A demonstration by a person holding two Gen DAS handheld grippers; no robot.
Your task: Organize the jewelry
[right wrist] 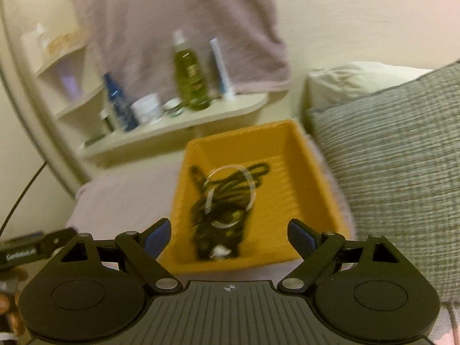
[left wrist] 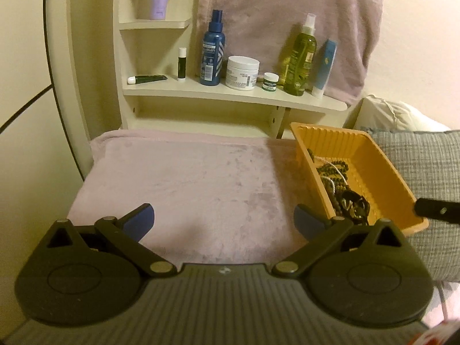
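Observation:
An orange tray (left wrist: 388,178) sits at the right of a pink plush cloth (left wrist: 187,187); it also shows in the right wrist view (right wrist: 304,161). In it lies a tangle of dark beaded necklaces (left wrist: 336,184), seen blurred in the right wrist view (right wrist: 218,212), with a silvery bangle (right wrist: 250,184) over them. My left gripper (left wrist: 224,221) is open and empty above the cloth, left of the tray. My right gripper (right wrist: 228,234) is open and empty just above the tray's near end.
A cream shelf (left wrist: 230,93) behind the cloth holds a blue spray bottle (left wrist: 212,54), a white jar (left wrist: 243,72), a green bottle (left wrist: 300,60) and tubes. A grey woven cushion (right wrist: 402,158) borders the tray's right side. A pink towel (left wrist: 287,14) hangs above.

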